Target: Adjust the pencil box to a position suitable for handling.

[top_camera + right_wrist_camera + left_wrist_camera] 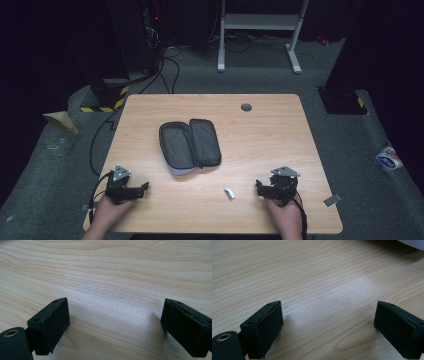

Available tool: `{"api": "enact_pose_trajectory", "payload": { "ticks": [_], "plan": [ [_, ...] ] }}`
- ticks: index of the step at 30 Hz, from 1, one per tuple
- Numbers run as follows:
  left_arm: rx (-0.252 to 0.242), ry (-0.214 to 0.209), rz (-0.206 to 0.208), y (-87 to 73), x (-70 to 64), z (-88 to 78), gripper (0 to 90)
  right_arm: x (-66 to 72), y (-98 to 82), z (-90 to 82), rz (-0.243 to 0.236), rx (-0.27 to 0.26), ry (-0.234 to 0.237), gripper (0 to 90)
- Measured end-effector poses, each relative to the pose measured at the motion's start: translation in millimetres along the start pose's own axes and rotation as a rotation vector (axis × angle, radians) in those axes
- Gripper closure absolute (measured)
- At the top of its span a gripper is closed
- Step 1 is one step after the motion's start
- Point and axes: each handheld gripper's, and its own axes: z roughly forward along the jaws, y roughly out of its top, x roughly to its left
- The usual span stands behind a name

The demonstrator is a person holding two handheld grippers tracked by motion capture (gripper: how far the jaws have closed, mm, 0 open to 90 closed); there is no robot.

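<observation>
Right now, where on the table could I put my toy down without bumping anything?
The table is bare right of the open pouch, and along the far edge behind it except at the grommet. Crowded: the near edge, with the left gripper, small silver object and right gripper.

A dark zip case (190,143) lies unzipped, spread flat, mid-table (280,130).
</observation>
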Motion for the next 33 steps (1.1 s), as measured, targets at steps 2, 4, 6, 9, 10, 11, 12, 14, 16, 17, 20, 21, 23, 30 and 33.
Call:
{"api": "enact_pose_trajectory", "payload": {
  "ticks": [2,4,6,9,10,11,12,14,16,17,20,21,23,30,33],
  "plan": [
    [0.001,0.002,-0.001,0.1,0.1,0.0,8.8,0.1,-0.2,-0.3,0.001,0.001,0.001,8.3],
    [0.0,0.006,-0.003,0.2,0.2,0.3,8.8,-0.1,-0.3,-0.3,-0.001,-0.001,0.001,8.3],
    [-0.001,0.008,-0.006,0.5,0.3,0.6,8.7,-0.1,-0.4,-0.4,-0.001,-0.001,0.001,8.4],
    [0.001,0.011,-0.004,0.8,0.7,0.7,8.8,-0.2,-0.7,-0.6,-0.003,-0.002,0.003,8.5],
    [0.002,0.011,-0.002,0.8,0.8,0.6,8.7,-0.2,-0.8,-0.6,-0.003,-0.003,0.002,8.5],
    [0.001,0.011,-0.003,0.8,0.7,0.6,8.7,-0.2,-0.8,-0.7,-0.004,-0.002,0.003,8.5],
    [0.002,0.012,-0.003,0.8,0.7,0.5,8.7,-0.2,-0.8,-0.7,-0.004,-0.002,0.003,8.5],
    [0.002,0.016,-0.006,0.7,0.4,0.5,8.7,-0.2,-0.8,-0.6,-0.003,-0.004,0.002,8.5],
    [0.0,0.023,-0.011,0.6,-0.5,0.6,8.6,-0.3,-0.8,-0.6,-0.003,-0.003,0.002,8.5],
    [0.0,0.023,-0.011,0.6,-0.5,0.6,8.7,-0.3,-0.8,-0.7,-0.004,-0.002,0.003,8.5],
    [0.0,0.027,-0.01,0.8,-0.5,0.6,8.8,-0.3,-0.9,-0.8,-0.005,-0.003,0.003,8.7],
    [0.0,0.023,-0.01,0.7,-0.8,0.3,9.3,-0.1,-1.0,-0.8,-0.002,-0.003,0.001,8.9],
    [-0.007,0.018,-0.003,0.5,-0.8,-0.1,13.6,-0.2,-0.8,-0.7,-0.004,-0.004,0.001,9.3],
    [-0.02,0.001,0.009,1.7,-2.4,-2.9,28.0,0.2,-0.2,-0.1,-0.002,-0.006,-0.003,9.7],
    [-0.01,-0.003,0.01,3.8,-4.0,-3.9,39.2,0.2,-0.1,-0.2,-0.002,-0.005,-0.002,9.7]
  ]
}}
